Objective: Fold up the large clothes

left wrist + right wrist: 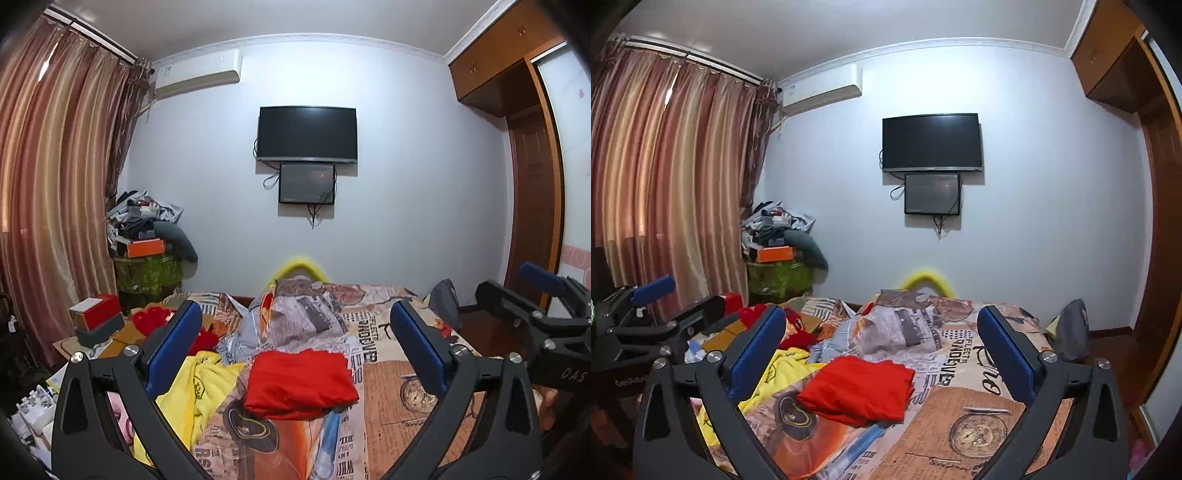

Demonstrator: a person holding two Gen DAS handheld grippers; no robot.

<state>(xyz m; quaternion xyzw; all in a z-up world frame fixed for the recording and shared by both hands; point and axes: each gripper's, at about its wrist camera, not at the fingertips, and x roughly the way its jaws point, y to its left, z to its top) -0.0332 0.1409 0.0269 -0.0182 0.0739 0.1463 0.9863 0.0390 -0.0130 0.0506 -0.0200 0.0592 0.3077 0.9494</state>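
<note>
A folded red garment (pixel 299 384) lies on the patterned bed cover (pixel 399 398); it also shows in the right wrist view (pixel 858 387). An unfolded yellow garment (pixel 192 391) lies to its left, also in the right wrist view (pixel 779 373). More red cloth (pixel 155 319) sits farther back left. My left gripper (pixel 295 343) is open and empty, held above the bed in front of the red garment. My right gripper (pixel 881 349) is open and empty, also above the bed. Each gripper appears at the edge of the other's view.
A crumpled quilt (pixel 303 314) lies mid-bed. A red and grey box (pixel 98 319) sits at the bed's left. A cluttered pile (pixel 147 229) stands by the curtain. A TV (pixel 306 134) hangs on the far wall. A wardrobe (pixel 532 184) is at the right, with a grey bag (pixel 1071 332) near it.
</note>
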